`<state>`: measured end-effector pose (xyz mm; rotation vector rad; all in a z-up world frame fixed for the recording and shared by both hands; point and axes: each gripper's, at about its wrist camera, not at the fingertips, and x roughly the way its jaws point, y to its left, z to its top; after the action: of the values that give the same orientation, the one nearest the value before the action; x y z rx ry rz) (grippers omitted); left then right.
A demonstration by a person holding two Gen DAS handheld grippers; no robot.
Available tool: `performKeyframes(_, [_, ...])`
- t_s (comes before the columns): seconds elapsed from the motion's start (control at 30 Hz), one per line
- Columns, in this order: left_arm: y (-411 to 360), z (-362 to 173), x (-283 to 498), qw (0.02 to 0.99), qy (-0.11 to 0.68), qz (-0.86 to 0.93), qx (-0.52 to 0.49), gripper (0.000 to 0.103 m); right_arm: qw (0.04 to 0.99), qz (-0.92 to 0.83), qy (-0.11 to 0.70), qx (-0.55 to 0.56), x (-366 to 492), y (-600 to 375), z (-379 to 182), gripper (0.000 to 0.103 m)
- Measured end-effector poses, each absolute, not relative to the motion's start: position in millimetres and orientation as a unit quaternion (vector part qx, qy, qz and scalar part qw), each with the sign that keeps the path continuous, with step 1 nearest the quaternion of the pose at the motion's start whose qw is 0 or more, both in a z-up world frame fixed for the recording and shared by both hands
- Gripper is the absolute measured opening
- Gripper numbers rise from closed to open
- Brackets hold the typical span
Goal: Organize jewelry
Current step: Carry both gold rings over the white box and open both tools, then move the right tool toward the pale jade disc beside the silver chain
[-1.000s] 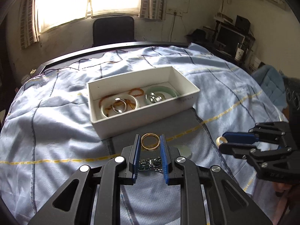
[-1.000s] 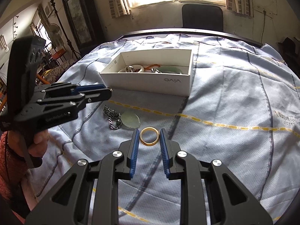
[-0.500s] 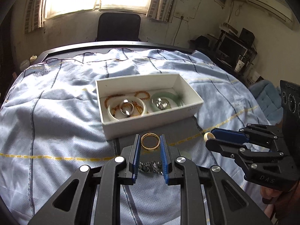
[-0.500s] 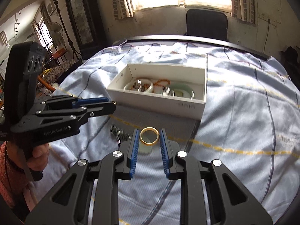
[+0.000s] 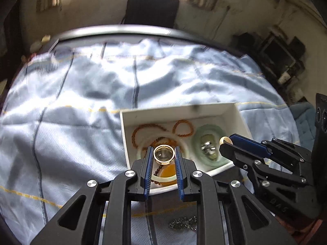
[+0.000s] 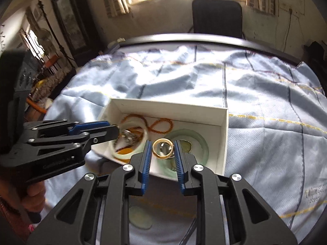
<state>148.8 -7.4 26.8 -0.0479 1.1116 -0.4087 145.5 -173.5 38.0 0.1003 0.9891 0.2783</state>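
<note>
A gold ring (image 5: 164, 153) is clamped in the left gripper (image 5: 164, 157), another ring (image 6: 162, 148) in the right gripper (image 6: 162, 153), both held over the box (image 5: 241, 118); a chain (image 5: 184, 223) and a disc (image 6: 141, 217) are left on the cloth (image 6: 265, 94).

- The left-wrist view is motion-blurred: window, chair and far cloth folds are smeared.
- The silver chain (image 5: 184, 223) is partly covered by the left gripper's (image 5: 163, 157) frame.
- The pale green disc (image 6: 141, 217) shows only between the right gripper's (image 6: 162, 150) arms.
- Printed lettering on the cloth (image 6: 313, 194) is too small to read.
- The hand (image 6: 33, 196) is cut off at the picture's edge.
</note>
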Motion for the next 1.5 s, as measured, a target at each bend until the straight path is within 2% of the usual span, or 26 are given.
performKeyframes(0.17, [-12,11,153,0.815,0.545,-0.196,-0.021,0.021,0.861,0.132,0.489,0.044,156,-172,22,0.022])
performKeyframes(0.23, [-13,13,154,0.818,0.543,-0.19,-0.016,0.022,0.864,0.131,0.484,0.044,156,-173,23,0.03])
performKeyframes(0.3, [-13,16,154,0.822,0.537,-0.191,-0.019,0.037,0.869,0.126,0.476,0.04,156,-174,25,0.032])
performKeyframes(0.4, [-16,22,152,0.829,0.526,-0.189,-0.011,0.042,0.873,0.125,0.47,0.038,155,-176,28,0.032])
performKeyframes(0.6, [-13,38,136,0.848,0.495,-0.188,-0.003,0.043,0.879,0.131,0.455,0.052,134,-186,40,0.033])
performKeyframes(0.77, [-7,46,107,0.863,0.468,-0.19,0.013,0.042,0.881,0.16,0.441,0.056,97,-189,49,0.038])
performKeyframes(1.03, [12,24,58,0.865,0.472,-0.169,-0.006,0.042,0.872,0.202,0.444,0.043,39,-182,29,0.04])
performKeyframes(1.23, [31,-3,61,0.862,0.486,-0.139,-0.031,0.042,0.866,0.192,0.461,-0.017,39,-170,5,0.04])
performKeyframes(1.5, [41,-5,62,0.866,0.481,-0.135,-0.032,0.042,0.862,0.205,0.458,-0.069,58,-140,0,0.04])
